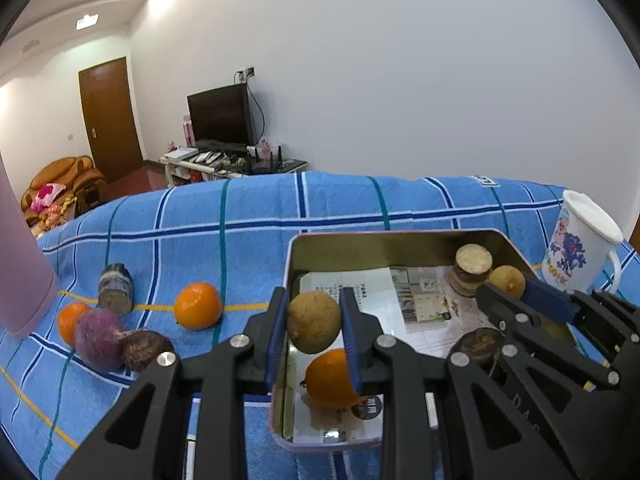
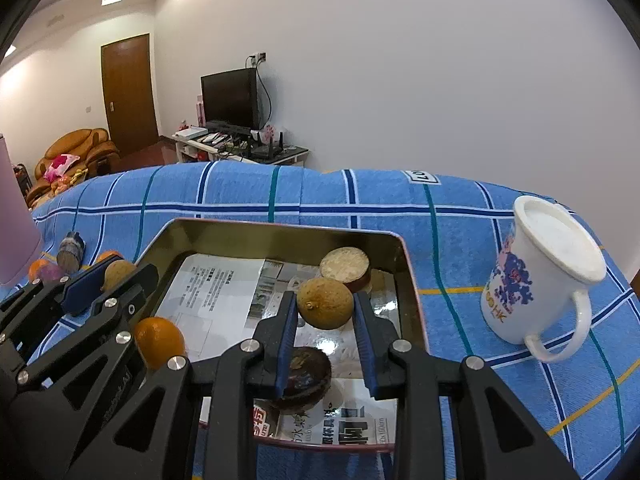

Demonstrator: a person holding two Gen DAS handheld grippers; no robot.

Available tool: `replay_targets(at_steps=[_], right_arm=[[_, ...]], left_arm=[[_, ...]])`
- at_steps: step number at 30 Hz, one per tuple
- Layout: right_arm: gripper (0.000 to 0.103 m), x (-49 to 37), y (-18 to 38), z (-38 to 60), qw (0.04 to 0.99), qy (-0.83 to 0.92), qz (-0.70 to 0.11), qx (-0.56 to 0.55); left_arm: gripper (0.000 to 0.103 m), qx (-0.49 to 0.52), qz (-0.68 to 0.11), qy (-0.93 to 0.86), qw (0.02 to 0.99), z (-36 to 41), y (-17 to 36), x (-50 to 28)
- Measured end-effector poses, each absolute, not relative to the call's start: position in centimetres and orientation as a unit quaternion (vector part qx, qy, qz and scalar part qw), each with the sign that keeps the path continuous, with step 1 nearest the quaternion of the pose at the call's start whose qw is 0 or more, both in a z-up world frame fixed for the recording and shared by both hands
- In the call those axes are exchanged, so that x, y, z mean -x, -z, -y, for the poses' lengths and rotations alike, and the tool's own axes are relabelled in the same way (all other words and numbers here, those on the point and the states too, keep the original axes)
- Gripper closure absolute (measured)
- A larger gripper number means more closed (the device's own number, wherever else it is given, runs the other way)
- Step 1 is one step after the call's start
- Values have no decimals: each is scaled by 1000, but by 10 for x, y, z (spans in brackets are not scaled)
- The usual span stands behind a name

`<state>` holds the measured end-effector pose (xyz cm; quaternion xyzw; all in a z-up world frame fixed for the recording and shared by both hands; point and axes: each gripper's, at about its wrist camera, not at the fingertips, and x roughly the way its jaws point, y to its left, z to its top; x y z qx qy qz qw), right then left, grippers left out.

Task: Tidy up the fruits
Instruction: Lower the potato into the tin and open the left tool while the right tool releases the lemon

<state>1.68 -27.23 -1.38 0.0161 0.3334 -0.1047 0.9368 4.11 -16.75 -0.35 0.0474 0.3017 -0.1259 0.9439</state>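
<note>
A gold metal tin (image 1: pixel 360 242) lined with newspaper stands on a blue checked cloth. My left gripper (image 1: pixel 313 322) is shut on a brownish-yellow fruit (image 1: pixel 313 322) above the tin's left edge. Below it in the tin lies an orange (image 1: pixel 328 378). My right gripper (image 2: pixel 325 304) is shut on another brownish-yellow fruit (image 2: pixel 325 303) above the tin (image 2: pixel 280 230). In the tin are also a cut taro piece (image 2: pixel 346 266) and a dark brown round fruit (image 2: pixel 306 376). Left of the tin lie two oranges (image 1: pixel 198 305), a purple bulb (image 1: pixel 98 340), a dark fruit (image 1: pixel 145 349) and a taro chunk (image 1: pixel 116 288).
A white mug (image 2: pixel 540 268) with a blue print stands right of the tin. A pink cylinder (image 1: pixel 20 264) stands at the far left. The cloth's far edge (image 1: pixel 360 178) drops toward a room with a TV stand (image 1: pixel 232 160) and sofa.
</note>
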Motion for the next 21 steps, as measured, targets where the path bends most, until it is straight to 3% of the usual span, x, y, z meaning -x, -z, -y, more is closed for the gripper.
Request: replay_targets(at_steps=[14, 19, 21], right_arm=[[73, -30, 29, 268, 926, 77, -368, -22], [72, -31, 31, 272, 924, 71, -373, -44], [72, -32, 33, 274, 922, 68, -377, -54]], left_arm=[[75, -44, -314, 119, 941, 163, 6, -49], [67, -47, -308, 115, 943, 162, 6, -47], [51, -48, -305, 112, 945, 162, 6, -45]])
